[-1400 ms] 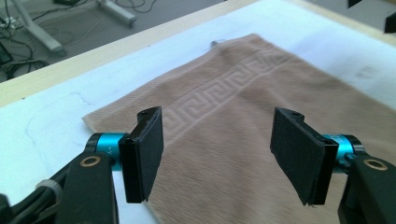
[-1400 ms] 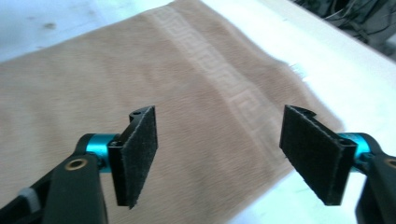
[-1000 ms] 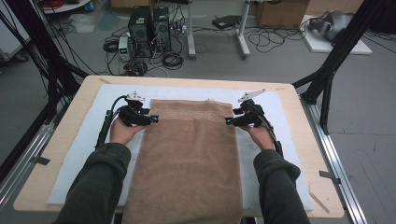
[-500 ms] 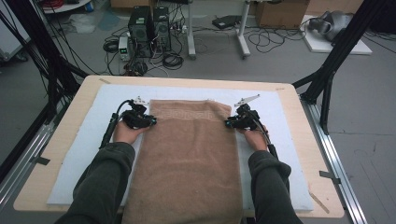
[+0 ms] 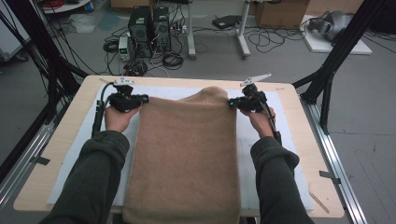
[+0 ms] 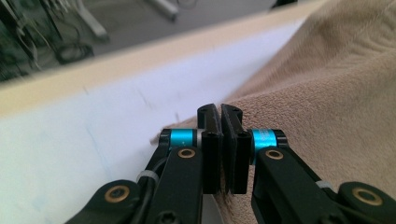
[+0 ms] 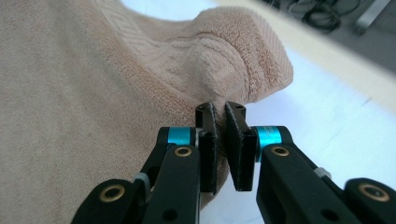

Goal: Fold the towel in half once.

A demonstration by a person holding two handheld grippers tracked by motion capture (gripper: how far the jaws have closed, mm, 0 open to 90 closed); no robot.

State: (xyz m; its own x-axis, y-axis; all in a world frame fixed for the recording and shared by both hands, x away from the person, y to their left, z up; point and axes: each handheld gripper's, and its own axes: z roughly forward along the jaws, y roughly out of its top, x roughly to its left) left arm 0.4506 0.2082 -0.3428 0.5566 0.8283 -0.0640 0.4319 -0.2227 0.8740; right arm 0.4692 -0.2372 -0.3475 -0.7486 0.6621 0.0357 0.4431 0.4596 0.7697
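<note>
Both far corners of the tan towel (image 5: 187, 140) now lifted, each hand-held gripper (image 5: 140, 99) (image 5: 232, 103) clamped on one.

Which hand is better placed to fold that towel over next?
Neither alone, probably: the left claw and right claw are each clamped on a far corner of the towel, lifted evenly, so both look equally ready.

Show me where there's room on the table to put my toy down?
Bare white mat lies left of the brown towel, and a narrower strip to its right. The middle is crowded: the left gripper and right gripper pinch the towel's far corners.
</note>
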